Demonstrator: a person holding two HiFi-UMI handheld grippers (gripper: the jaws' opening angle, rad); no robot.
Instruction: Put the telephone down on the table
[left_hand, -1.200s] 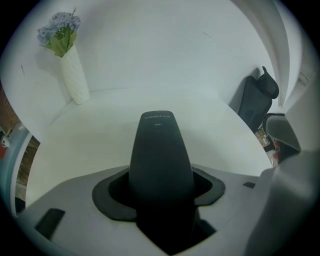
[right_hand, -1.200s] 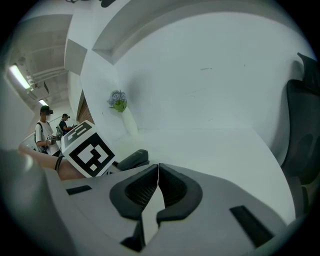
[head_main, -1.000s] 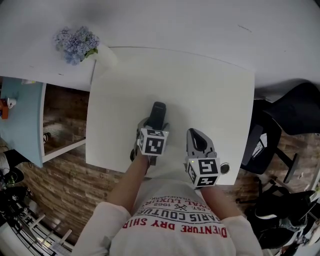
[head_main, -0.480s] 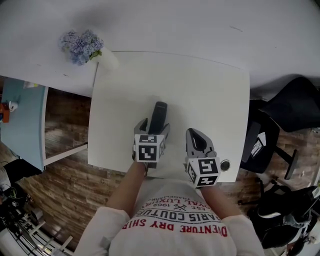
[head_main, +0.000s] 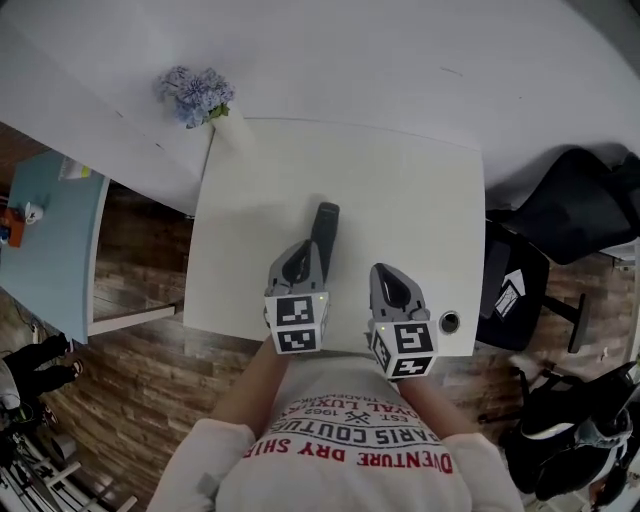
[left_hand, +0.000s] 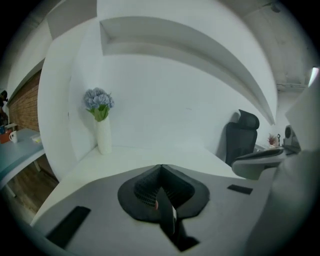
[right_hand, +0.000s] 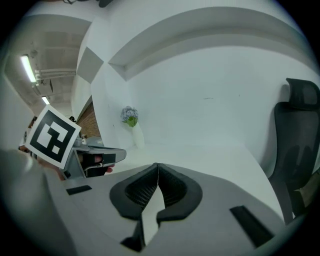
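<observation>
The telephone (head_main: 324, 230), a dark slim handset, lies flat on the white table (head_main: 410, 190), pointing away from me. My left gripper (head_main: 299, 254) sits just near and left of it, jaws shut with nothing between them; its body covers the handset's near end. In the left gripper view the left gripper (left_hand: 160, 167) has its pads together, and a dark sliver shows through the slot below them. My right gripper (head_main: 388, 272) hovers over the table's near edge to the right, shut and empty. In its own view the right gripper (right_hand: 157, 166) has its pads meeting.
A white vase of blue flowers (head_main: 198, 96) stands at the table's far left corner. A black office chair (head_main: 570, 215) is off the right side. A round cable hole (head_main: 450, 322) sits at the near right corner. A light blue desk (head_main: 50, 240) lies left.
The left gripper's jaws spread off the telephone, drew back toward me and shut. The telephone stays lying on the table. The right gripper has hardly moved.
</observation>
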